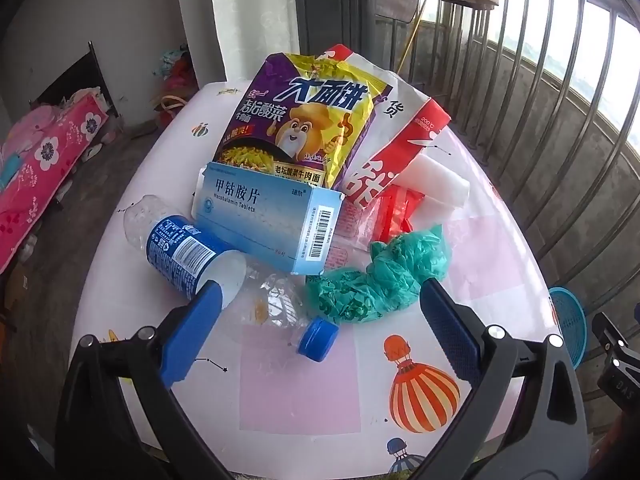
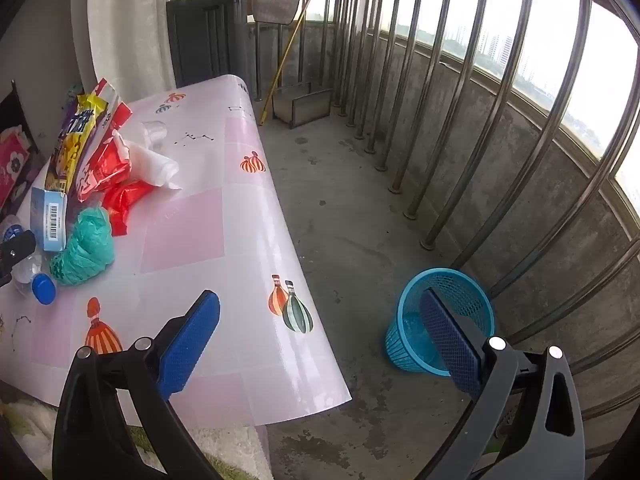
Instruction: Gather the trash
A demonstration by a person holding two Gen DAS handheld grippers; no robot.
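A heap of trash lies on the pink-and-white table (image 1: 300, 392): a purple-yellow noodle packet (image 1: 304, 120), a blue medicine box (image 1: 268, 220), a crushed clear bottle with a blue label (image 1: 184, 252) and blue cap (image 1: 318, 338), a crumpled green bag (image 1: 380, 280), red wrappers (image 1: 394, 212) and white paper (image 1: 436, 188). My left gripper (image 1: 320, 304) hangs open just in front of the heap, with the bottle's neck and the green bag between its fingers, untouched. My right gripper (image 2: 320, 312) is open and empty past the table's right edge, above the floor. A blue mesh basket (image 2: 404, 344) stands on the floor there.
A railing of steel bars (image 2: 500, 128) runs along the balcony's right side. A dark cabinet (image 2: 208, 36) and a yellow pole (image 2: 284, 60) stand at the far end. A white curtain (image 1: 252, 20) hangs behind the table. Pink floral bedding (image 1: 48, 164) lies to the left.
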